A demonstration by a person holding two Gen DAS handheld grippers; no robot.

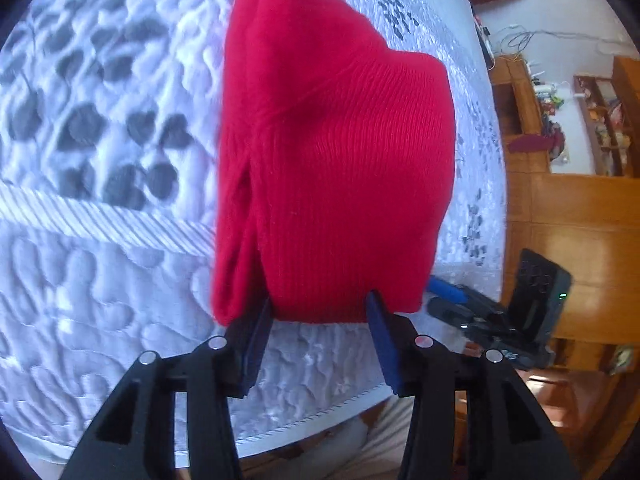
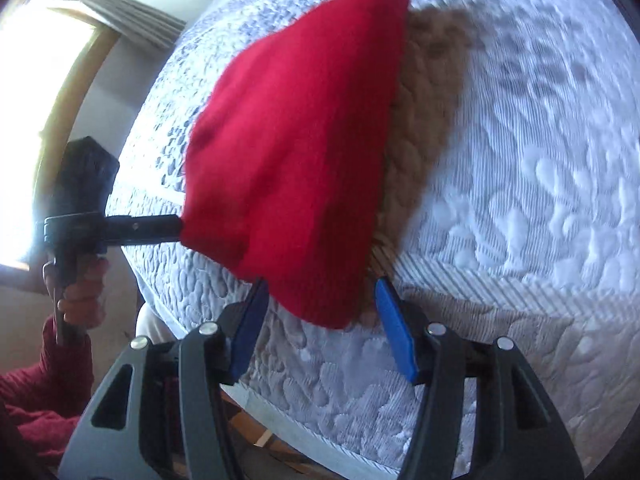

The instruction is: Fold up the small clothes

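A folded red knitted garment [image 1: 344,168] lies on a white quilted mattress [image 1: 100,280]. My left gripper [image 1: 320,302] is open, its dark blue pads [image 1: 256,344] standing on either side of the garment's near hem without pressing on it. In the right wrist view the same garment [image 2: 296,140] runs away from me. My right gripper [image 2: 322,286] is open too, with the garment's near corner between its blue pads [image 2: 394,332] and clear of both. The left gripper [image 2: 176,227] shows at the garment's left edge, held by a hand [image 2: 80,292] in a red sleeve.
A brown knitted cloth [image 2: 424,120] lies partly under the red garment's right side. The mattress edge [image 1: 304,420] runs just below my fingers, with the person's light trousers [image 1: 340,448] beyond it. Wooden furniture [image 1: 560,220] stands to the right, a bright window [image 2: 36,92] to the left.
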